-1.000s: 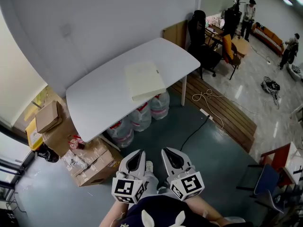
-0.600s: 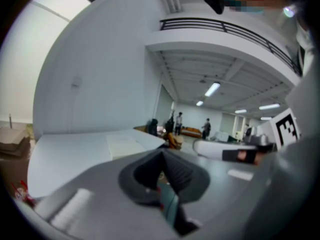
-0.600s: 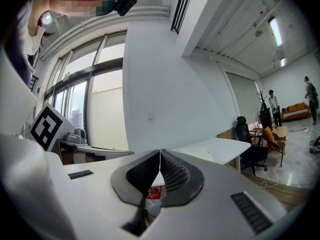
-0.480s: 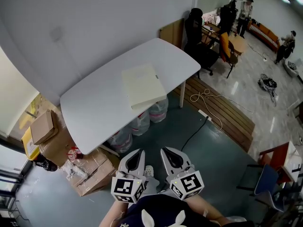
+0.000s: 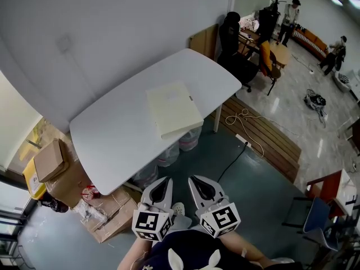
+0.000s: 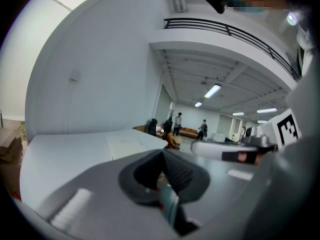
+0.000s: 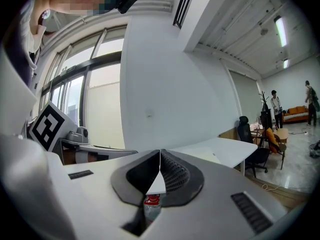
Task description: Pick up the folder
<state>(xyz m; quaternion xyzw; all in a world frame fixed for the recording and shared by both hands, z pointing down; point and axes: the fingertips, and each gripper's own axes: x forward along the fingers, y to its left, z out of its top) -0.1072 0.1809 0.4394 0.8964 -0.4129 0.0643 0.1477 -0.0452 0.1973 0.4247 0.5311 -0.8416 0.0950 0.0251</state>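
Observation:
A cream folder (image 5: 173, 109) lies flat on the white table (image 5: 118, 129), close to the table's near edge; in the left gripper view the folder (image 6: 131, 145) shows past the jaws. Both grippers hang side by side in front of the person's body, well short of the table. My left gripper (image 5: 163, 183) is shut with nothing in it, and its tips (image 6: 163, 154) meet. My right gripper (image 5: 197, 181) is shut and empty too, its tips (image 7: 160, 153) pressed together, with the table (image 7: 220, 150) ahead.
Water jugs (image 5: 169, 154) stand under the table. Cardboard boxes (image 5: 104, 212) pile at its left end. A cable (image 5: 242, 136) runs over a wooden floor panel (image 5: 264, 136) on the right. A black office chair (image 5: 236, 44) and people (image 5: 291, 13) are farther back. A red chair (image 5: 332, 193) stands at right.
The table and folder have grown slightly larger and shifted toward me in the head view. Both grippers keep their place before the body, still shut.

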